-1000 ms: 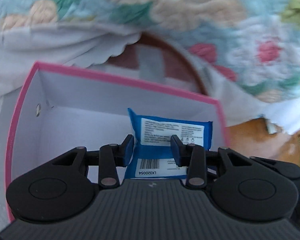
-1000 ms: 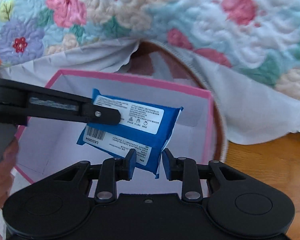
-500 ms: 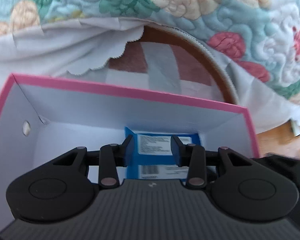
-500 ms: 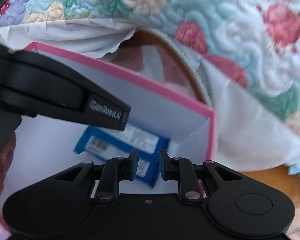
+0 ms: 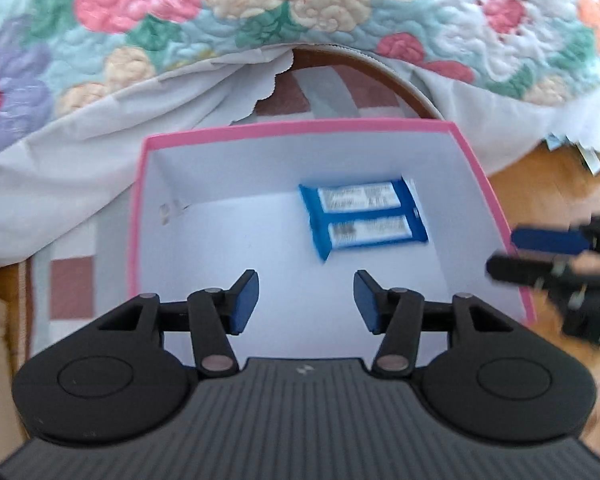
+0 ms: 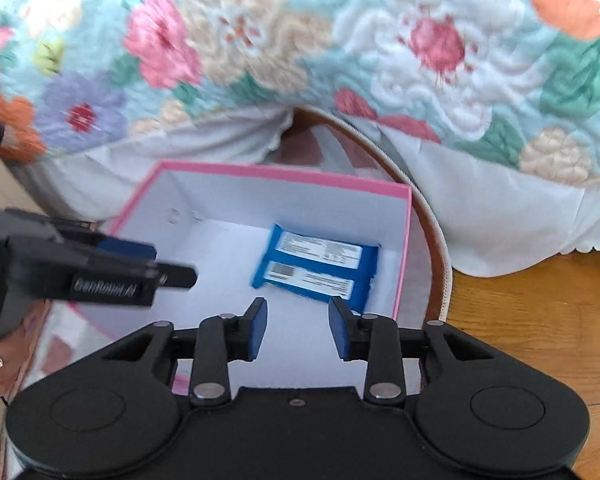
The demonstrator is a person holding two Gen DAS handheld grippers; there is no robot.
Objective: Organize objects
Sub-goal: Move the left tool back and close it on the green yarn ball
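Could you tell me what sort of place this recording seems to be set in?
Probably a bedroom at home: a floral quilt hangs over a white sheet as on a bed, with a wooden floor and a checked rug below, where a pink box sits.

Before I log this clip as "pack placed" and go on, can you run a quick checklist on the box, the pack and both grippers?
1. Blue pack inside the pink-rimmed box, lying flat on its floor: ok.
2. Left gripper has let go; its jaws have just been opening, with nothing between them: ok.
3. Right gripper has let go; its jaws have just been opening and no pad touches the pack: ok.
4. Both grippers clear of the box walls: ok.
5. Pack's label legible: cannot tell, blurred.
6. Other objects waiting to be organized: cannot tell, none in view.
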